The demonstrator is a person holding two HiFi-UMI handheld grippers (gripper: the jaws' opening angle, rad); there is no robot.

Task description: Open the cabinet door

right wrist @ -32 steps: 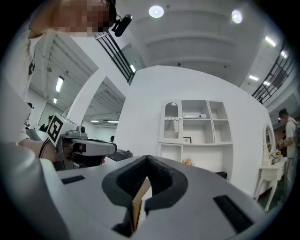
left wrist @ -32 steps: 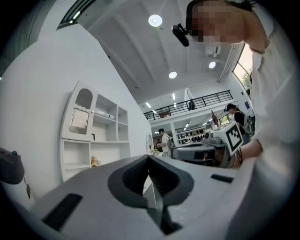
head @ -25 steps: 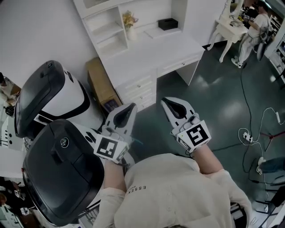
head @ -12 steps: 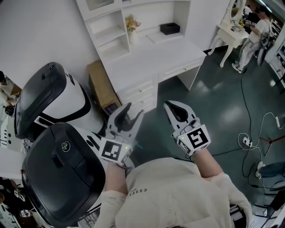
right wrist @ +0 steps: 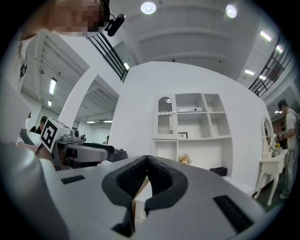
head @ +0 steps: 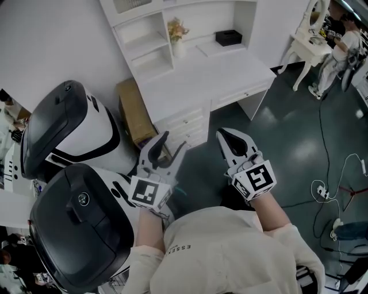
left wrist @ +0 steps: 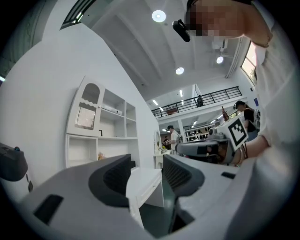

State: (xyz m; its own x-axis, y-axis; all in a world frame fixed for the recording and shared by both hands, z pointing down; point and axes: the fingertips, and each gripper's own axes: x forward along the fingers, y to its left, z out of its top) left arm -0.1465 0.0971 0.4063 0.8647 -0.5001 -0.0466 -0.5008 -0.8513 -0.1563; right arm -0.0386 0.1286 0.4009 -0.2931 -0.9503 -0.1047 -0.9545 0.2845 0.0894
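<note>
The cabinet door (head: 127, 4) is the arched, ribbed-glass panel at the upper left of the white hutch, also seen as the cabinet door (left wrist: 86, 112) and the cabinet door (right wrist: 165, 118). It is closed and stands well beyond both grippers. My left gripper (head: 172, 142) points level at the desk's drawers (head: 187, 123); its jaws are opening with nothing between them, as the left gripper (left wrist: 146, 169) shows. My right gripper (head: 224, 135) is beside it, empty, and the right gripper (right wrist: 147, 161) has its pads touching.
A white desk (head: 213, 69) under the hutch carries a flower vase (head: 178, 31) and a black box (head: 229, 37). A cardboard box (head: 135, 112) leans at its left. Two black-and-white rounded machines (head: 69, 126) crowd my left. Cables (head: 339, 184) lie on the dark floor; a person (head: 339, 46) stands far right.
The left gripper's jaws have gone from shut to spread wide. Both grippers have shifted a little toward the desk. The right gripper stays shut.
</note>
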